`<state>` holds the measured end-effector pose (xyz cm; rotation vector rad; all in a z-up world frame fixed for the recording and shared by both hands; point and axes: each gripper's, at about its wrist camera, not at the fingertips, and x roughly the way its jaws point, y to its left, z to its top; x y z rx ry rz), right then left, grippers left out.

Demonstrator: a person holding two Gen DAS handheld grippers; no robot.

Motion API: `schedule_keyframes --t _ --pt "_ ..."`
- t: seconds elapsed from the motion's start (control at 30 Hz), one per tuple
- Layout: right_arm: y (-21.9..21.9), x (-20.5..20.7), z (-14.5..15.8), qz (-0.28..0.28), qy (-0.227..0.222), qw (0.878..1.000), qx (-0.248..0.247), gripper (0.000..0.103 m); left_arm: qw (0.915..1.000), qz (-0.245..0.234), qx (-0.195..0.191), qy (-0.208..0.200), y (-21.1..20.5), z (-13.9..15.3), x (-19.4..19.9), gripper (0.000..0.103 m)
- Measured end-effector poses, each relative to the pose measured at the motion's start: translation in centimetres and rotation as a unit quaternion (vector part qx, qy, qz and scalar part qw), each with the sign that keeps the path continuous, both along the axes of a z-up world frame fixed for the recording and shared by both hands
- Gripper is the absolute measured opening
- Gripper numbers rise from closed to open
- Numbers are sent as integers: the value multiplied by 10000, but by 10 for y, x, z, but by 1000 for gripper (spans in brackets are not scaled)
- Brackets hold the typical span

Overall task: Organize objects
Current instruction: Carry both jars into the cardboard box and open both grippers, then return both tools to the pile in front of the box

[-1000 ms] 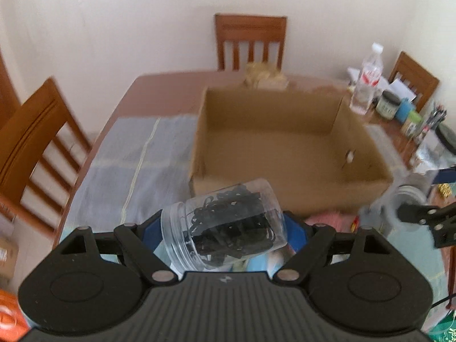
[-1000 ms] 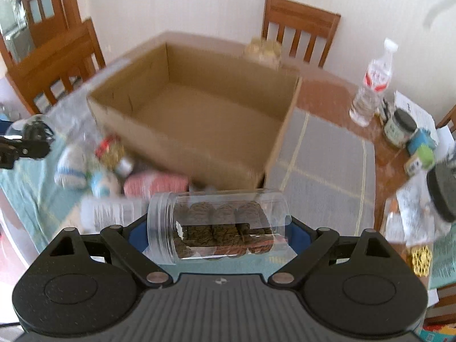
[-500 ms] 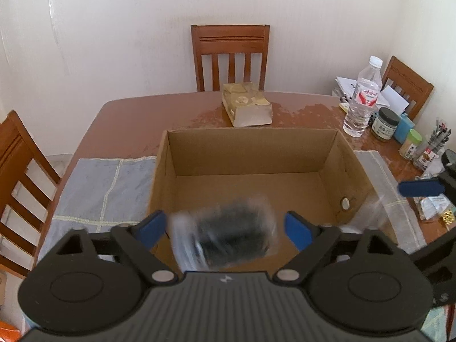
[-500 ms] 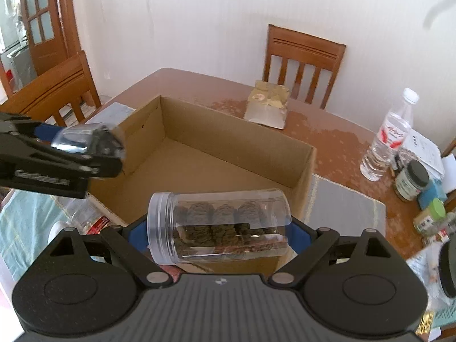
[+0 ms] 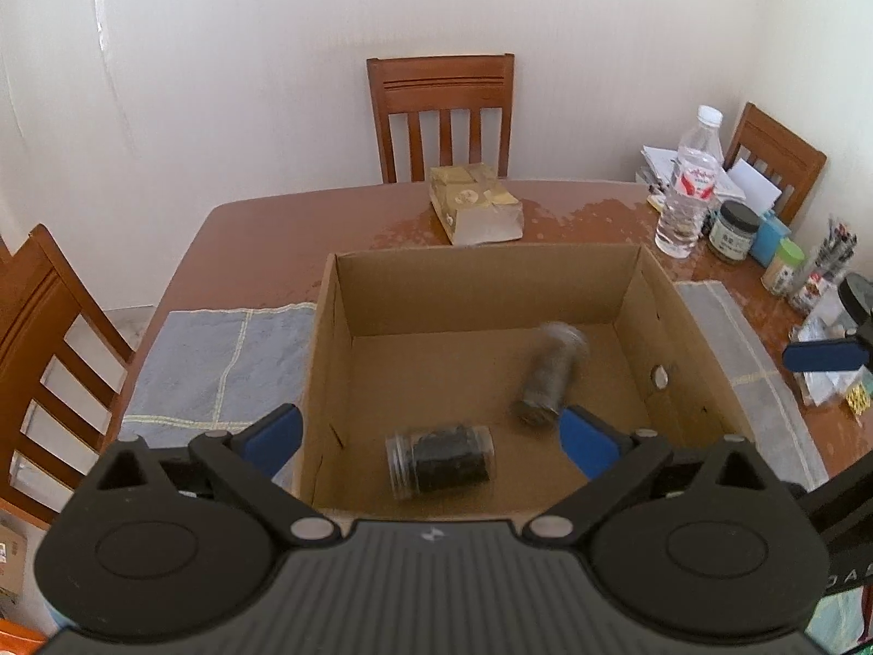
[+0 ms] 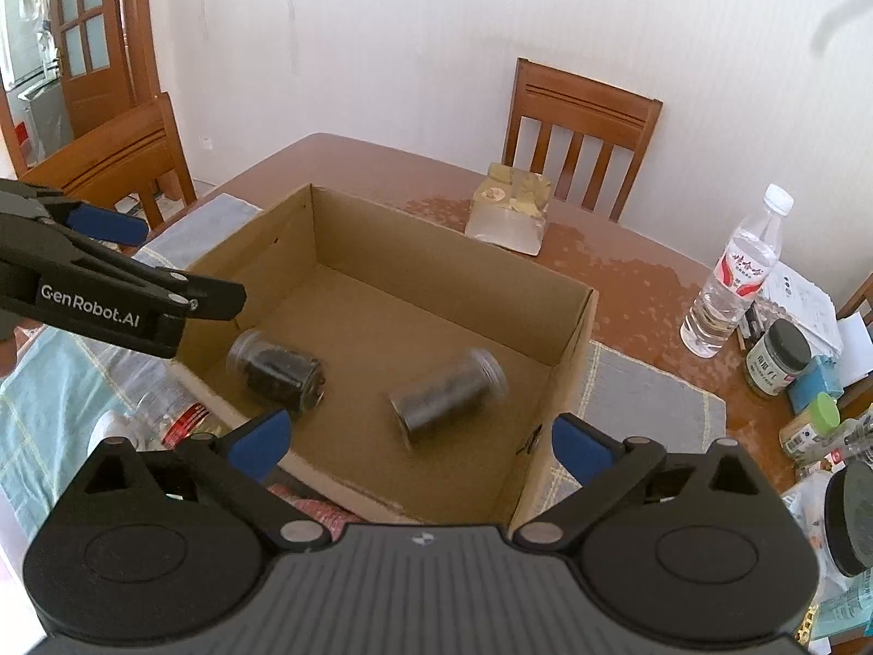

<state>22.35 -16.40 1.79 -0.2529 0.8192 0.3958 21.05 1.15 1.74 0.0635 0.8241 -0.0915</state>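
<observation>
On the table's cardboard box (image 5: pixel 693 338) floor, two jars (image 5: pixel 439 461) lie beneath opening grippers (image 5: pixel 431 434).

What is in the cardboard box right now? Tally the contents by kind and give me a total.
Clear jar with black contents: 1
Clear jar with brown contents: 1
Total in the cardboard box: 2

Home dining room, wooden table (image 5: pixel 262 240), matching slat-back chairs (image 5: pixel 441 114), panelled glass door (image 6: pixel 82 38), white walls

Two jars (image 5: pixel 440 458) (image 5: pixel 551 376) lie apart inside the box (image 5: pixel 485 278) on the table (image 5: pixel 262 251).
</observation>
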Motion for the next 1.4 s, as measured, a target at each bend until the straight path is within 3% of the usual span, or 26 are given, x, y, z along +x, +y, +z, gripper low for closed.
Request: schedule_keyframes --t 0.43,0.83,1.07,1.4 --pt "-8 -54 -21 -58 220 9997 -16 103 9999 -8 90 71 4 -20 -71 101" --pt "-14 -94 -62 -274 767 9964 228 103 9986 340 230 345 16 -69 -136 101" --pt "-10 -97 -96 -545 1175 9904 484 103 9977 308 73 594 18 -89 -154 101" --pt "2 -93 -117 -770 1212 9890 366 103 9970 404 -53 655 27 -91 -157 101"
